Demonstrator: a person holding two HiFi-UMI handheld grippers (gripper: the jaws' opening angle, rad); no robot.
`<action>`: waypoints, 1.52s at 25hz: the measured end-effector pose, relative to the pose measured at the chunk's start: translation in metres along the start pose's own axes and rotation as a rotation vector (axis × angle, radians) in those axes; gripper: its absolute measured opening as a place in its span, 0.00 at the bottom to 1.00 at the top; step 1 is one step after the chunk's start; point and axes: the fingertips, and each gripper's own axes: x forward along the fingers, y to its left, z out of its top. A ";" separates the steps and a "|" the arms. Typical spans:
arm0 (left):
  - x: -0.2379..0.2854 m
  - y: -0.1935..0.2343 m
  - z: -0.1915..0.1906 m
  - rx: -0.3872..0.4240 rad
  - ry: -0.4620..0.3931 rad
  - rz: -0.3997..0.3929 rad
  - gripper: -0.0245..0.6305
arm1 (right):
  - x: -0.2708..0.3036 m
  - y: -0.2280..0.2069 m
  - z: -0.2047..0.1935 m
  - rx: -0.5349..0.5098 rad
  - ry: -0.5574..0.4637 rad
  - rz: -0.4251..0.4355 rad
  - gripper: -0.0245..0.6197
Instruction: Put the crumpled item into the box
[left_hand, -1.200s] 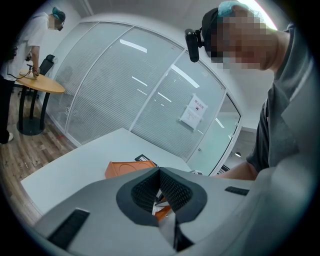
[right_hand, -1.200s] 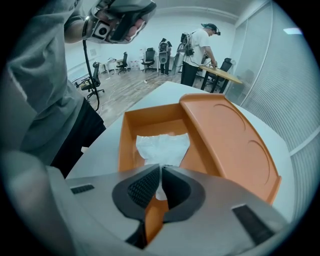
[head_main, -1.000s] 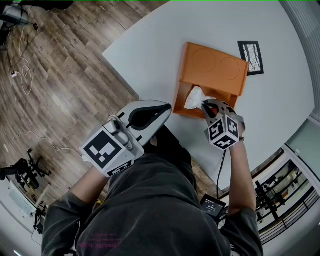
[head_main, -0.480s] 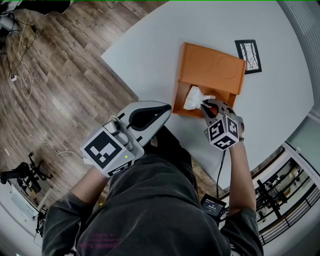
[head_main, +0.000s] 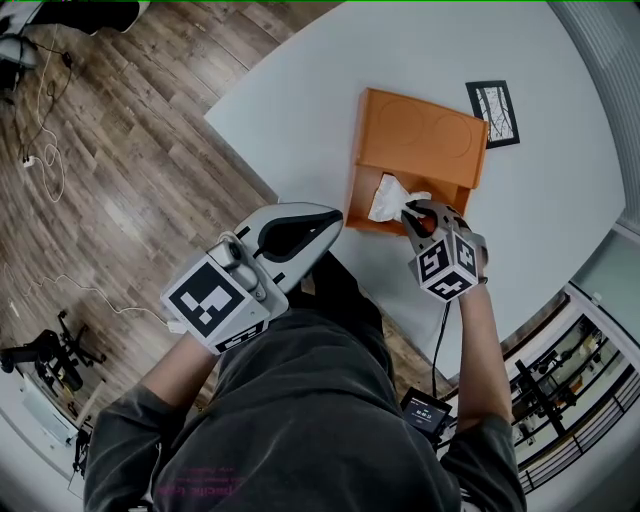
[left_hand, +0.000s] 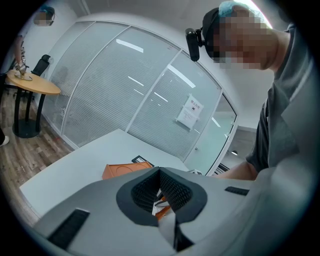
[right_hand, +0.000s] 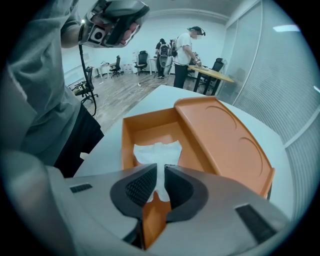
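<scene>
An orange box (head_main: 362, 190) lies on the white table (head_main: 300, 90), its lid (head_main: 425, 135) slid back over the far half. A white crumpled tissue (head_main: 387, 198) rests in the open near compartment. My right gripper (head_main: 409, 211) reaches over the box's near right corner and is shut on the tissue's tail. In the right gripper view the tissue (right_hand: 157, 151) runs from the box floor (right_hand: 150, 131) up between the jaws of that gripper (right_hand: 158, 172). My left gripper (head_main: 337, 217) hovers off the table's near edge, shut with nothing in it, and its own view (left_hand: 160, 172) shows the box (left_hand: 119, 171) beyond.
A black-framed card (head_main: 497, 112) lies on the table beyond the box. The table's edge runs diagonally, with wood floor (head_main: 100, 150) to the left. Glass walls with blinds stand behind the table. People (right_hand: 187, 47) stand by a round table far off.
Almost nothing has changed: the right gripper still pinches the tissue over the box, and the tissue sits slightly lower in the compartment. The left gripper has stayed put.
</scene>
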 end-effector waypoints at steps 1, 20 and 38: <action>-0.001 0.000 0.001 0.002 -0.001 -0.002 0.06 | -0.001 -0.001 0.001 0.002 -0.001 -0.004 0.12; -0.017 -0.023 0.027 0.075 -0.035 -0.048 0.06 | -0.056 -0.006 0.028 0.088 -0.094 -0.129 0.14; -0.028 -0.050 0.048 0.163 -0.044 -0.080 0.06 | -0.132 -0.005 0.065 0.126 -0.233 -0.274 0.13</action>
